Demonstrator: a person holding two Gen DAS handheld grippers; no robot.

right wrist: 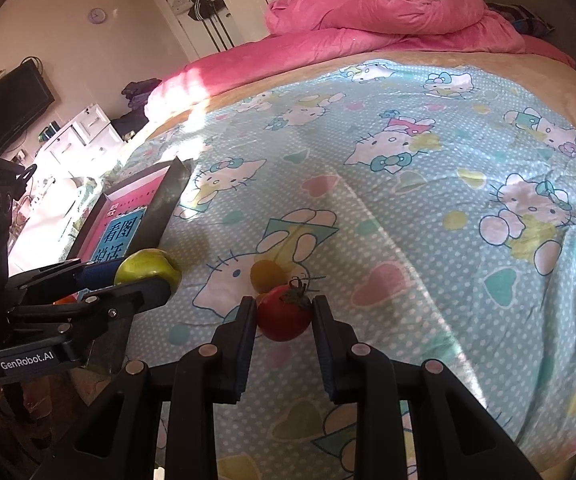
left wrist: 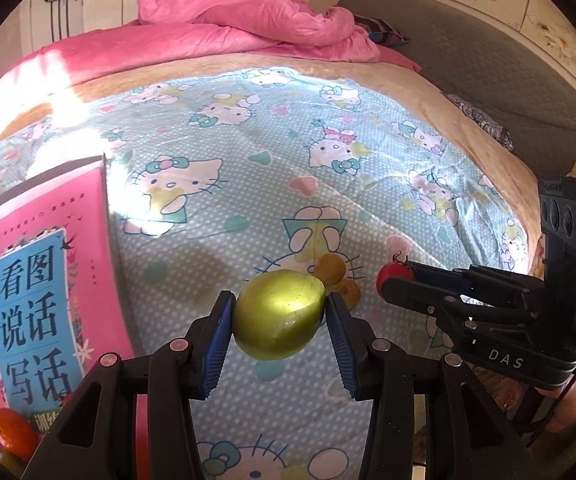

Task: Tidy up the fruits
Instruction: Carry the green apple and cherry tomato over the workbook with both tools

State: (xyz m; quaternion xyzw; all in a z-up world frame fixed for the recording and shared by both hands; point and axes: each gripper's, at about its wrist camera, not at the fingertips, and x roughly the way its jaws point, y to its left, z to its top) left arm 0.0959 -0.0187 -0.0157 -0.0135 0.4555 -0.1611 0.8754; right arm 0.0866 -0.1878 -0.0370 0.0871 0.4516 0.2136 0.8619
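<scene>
An orange (left wrist: 12, 432) is seen at the far left, resting on the pink book (left wrist: 44, 280) that lies on the bed (left wrist: 328, 160) to the left of the left gripper (left wrist: 279, 316). A green apple (left wrist: 279, 314) is gripped between that gripper's blue pads, closed to the fruit's width and seemingly lifted off the sheet. Just beyond the apple, two small yellow fruits (left wrist: 334, 270) are left on the bedsheet. To the right, a red tomato (right wrist: 285, 312) is clamped in the right gripper (right wrist: 284, 314), its jaws narrowed onto it. The carrying step is judged to be in hand, with both fruits picked up. The book appears to be used as the collecting spot; a leftward move and a gentle release beside the orange would be called for. No bowl or basket is shown.
</scene>
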